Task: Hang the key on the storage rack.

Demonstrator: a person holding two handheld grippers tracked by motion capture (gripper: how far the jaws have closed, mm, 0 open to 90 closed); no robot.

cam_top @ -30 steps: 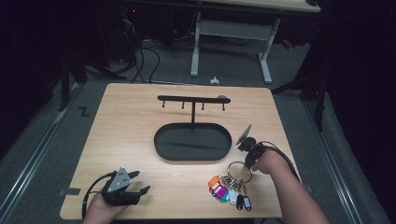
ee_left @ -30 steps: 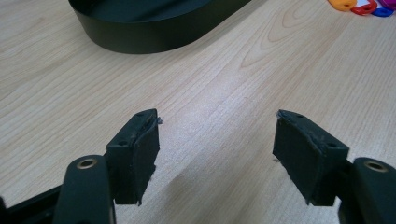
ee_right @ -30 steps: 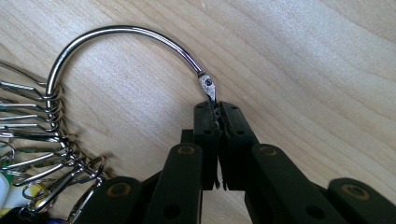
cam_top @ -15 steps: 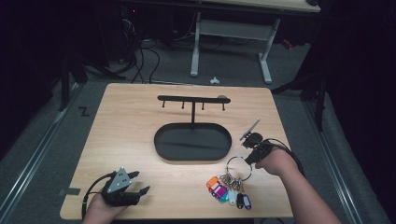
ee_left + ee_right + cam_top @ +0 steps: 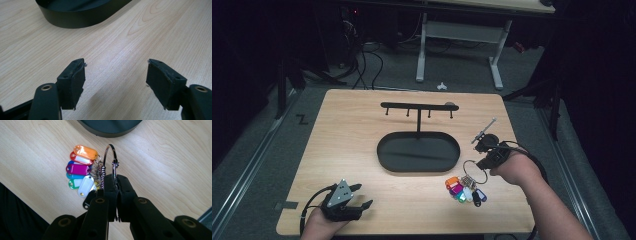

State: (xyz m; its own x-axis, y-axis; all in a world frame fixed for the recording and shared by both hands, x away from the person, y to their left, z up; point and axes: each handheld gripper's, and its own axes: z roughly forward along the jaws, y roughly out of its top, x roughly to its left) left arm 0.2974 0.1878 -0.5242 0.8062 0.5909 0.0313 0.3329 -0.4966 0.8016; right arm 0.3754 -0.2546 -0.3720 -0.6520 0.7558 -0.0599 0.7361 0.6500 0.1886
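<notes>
- A large metal key ring [image 5: 110, 157] is pinched between the closed jaws of the right gripper [image 5: 115, 185]; in the right gripper view the ring is seen rising edge-on from between the two black pads.
- From the ring a bunch of coloured key tags [image 5: 464, 189] is hung — orange, red, purple, blue, green, white and black can be made out. In the high view the tags are seen over the worktop [image 5: 352, 145] near its front right corner; whether they touch the wood cannot be told.
- The right gripper [image 5: 488, 159] is held above the worktop toward its right edge, the person's forearm entering from the bottom right. Its cable is looped out past the right edge.
- Just left of the ring, near the middle of the worktop, a black oval tray [image 5: 387, 157] is set, with a slim post rising from its back rim.
- The post is topped by a black bar with small hooks [image 5: 418, 106], lying toward the back edge.
- The left gripper [image 5: 357, 196] is kept low at the front left corner, well apart from the tags. Its jaws are spread wide — nothing is held between the pads [image 5: 75, 82], and bare wood is seen in the gap.
- The curved wall of the tray is also seen at the top of the left gripper view.
</notes>
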